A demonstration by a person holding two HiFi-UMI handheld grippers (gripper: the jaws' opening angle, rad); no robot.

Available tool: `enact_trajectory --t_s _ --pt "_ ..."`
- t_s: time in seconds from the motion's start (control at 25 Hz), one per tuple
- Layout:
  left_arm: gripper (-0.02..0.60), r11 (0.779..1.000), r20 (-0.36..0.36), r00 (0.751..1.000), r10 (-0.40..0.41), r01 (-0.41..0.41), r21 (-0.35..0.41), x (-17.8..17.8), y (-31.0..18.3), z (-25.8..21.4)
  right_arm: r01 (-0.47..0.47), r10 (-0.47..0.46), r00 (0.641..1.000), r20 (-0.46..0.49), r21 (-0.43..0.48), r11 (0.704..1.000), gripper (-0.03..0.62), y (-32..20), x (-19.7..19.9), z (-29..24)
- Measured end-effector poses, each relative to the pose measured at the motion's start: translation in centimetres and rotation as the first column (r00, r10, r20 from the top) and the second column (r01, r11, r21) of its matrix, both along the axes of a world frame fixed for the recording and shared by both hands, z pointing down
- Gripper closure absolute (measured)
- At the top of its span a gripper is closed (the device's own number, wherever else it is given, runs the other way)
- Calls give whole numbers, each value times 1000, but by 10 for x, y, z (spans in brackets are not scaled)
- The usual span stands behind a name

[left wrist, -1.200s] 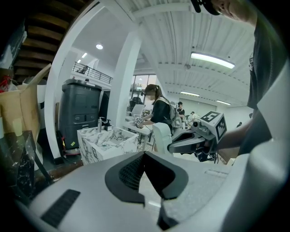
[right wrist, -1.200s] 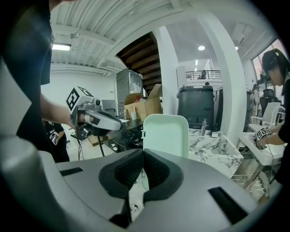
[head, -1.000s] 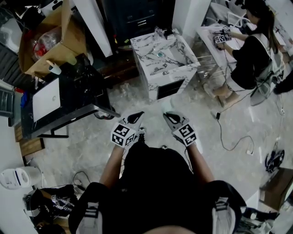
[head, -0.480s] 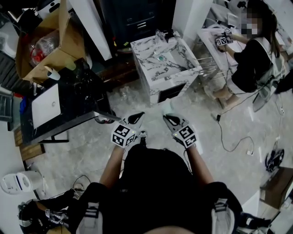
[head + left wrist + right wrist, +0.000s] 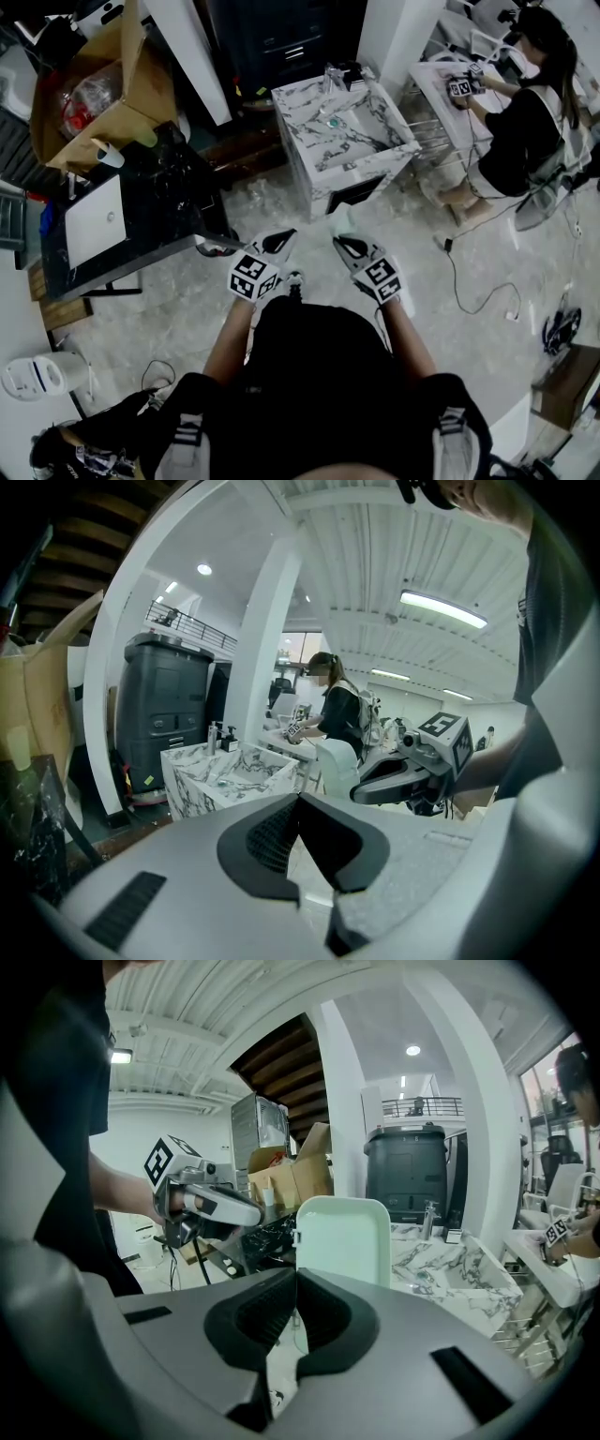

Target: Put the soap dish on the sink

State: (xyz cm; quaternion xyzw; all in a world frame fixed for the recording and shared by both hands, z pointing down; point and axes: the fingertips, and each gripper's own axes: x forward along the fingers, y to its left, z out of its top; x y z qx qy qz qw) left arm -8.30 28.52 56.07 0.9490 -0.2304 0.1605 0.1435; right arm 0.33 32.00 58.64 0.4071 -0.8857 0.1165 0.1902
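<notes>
Soap dish [image 5: 343, 1239], pale green and rounded at the corners, is pinched at its lower edge by the right gripper [image 5: 296, 1275], whose jaws are closed tight on it, so that the dish is stood upright ahead of the tips. It is held in the air over the grey marbled floor [image 5: 187, 291], well apart from the marble-patterned sink [image 5: 298, 122], which is seen further ahead with a faucet [image 5: 330, 75] at its back rim. The left gripper [image 5: 299, 799] is held just beside the right one at a like height; its jaws are brought together at the tips and nothing is gripped between them. A black table [image 5: 159, 202] is seen to the left, and a seated person [image 5: 525, 122] at a white desk [image 5: 436, 80] to the right of the sink.
</notes>
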Motion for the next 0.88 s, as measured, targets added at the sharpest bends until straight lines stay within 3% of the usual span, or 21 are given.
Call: enact_trajectory --t_s 0.88 --pt "583 997 -2 997 82 -82 0 -4 -37 6 -76 76 997 -4 -1 997 595 -34 -8 9"
